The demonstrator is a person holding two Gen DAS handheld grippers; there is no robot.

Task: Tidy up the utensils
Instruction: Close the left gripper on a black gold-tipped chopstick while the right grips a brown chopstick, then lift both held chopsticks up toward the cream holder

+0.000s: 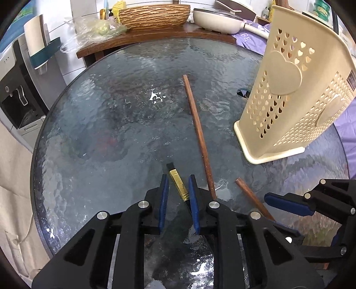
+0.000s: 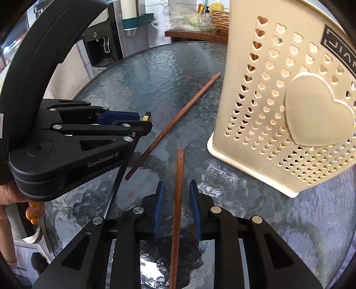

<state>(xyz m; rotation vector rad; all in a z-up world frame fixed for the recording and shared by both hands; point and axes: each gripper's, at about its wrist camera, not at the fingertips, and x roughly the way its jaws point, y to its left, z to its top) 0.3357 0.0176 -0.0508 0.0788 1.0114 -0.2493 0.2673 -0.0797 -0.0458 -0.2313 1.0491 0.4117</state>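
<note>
Black chopstick (image 1: 178, 182): gold-banded, lying on the counter between your left claw's (image 1: 179, 200) blue pads; it slants across the gap, its banded end pointing away from you.
Left claw: narrow, with a little space showing on the left side of the stick; the right pad looks close to or on it. I would not call it gripped yet.
Brown chopstick (image 2: 178, 200): lies lengthwise between your right claw's (image 2: 176, 209) pads, running back under the claw.
Right claw: narrow as well, with a clear gap on both sides of the stick, so nothing is held.
Third chopstick (image 1: 198, 133): loose on the counter, its near end just beside your left claw, its far end toward the middle of the counter.
Holder (image 1: 296, 89): cream, heart-pierced, standing upright at the right, well apart from both claws.
Risk, left: the black stick sits askew, so closing could pinch one end and swing or flick it out.
Risk, right: a long stick taken near its end may droop or twist on the lift and miss the holder's mouth.
Risk, both: your claws are near each other and the loose stick lies between, so a knock could roll it.
Counter (image 1: 111, 111): round, rippled dark glass, glossy; sticks may skate on it.
Room: a wooden side table with a bowl (image 1: 153, 15) and pan (image 1: 215, 19) behind, a water dispenser (image 1: 15, 89) at left.
</note>
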